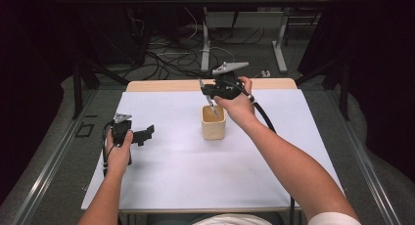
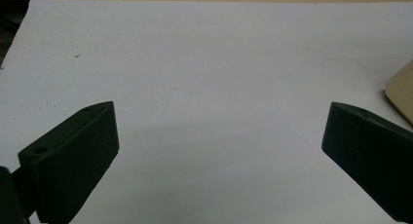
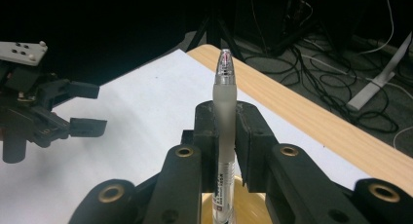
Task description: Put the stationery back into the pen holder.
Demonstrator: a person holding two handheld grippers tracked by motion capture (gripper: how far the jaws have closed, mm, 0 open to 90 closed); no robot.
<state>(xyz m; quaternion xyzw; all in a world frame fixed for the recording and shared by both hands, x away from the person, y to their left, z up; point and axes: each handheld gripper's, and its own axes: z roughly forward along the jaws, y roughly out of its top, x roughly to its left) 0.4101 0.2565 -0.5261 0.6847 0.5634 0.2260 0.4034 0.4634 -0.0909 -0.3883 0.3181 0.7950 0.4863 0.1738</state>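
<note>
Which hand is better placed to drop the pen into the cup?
Right. The right gripper is shut on the pen, right above the cup. The left gripper is open, off to the side.

The high view looks forward and down over the whole white sheet point(image 1: 195, 161). The left gripper view skims low over that sheet point(image 2: 219, 63). The right gripper view looks close along its jaws, sharing the sheet point(image 3: 136, 102).

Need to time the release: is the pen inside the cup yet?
Partly in: the pen, clamped in the right hand-held gripper, slants with its lower end inside the cup.
</note>
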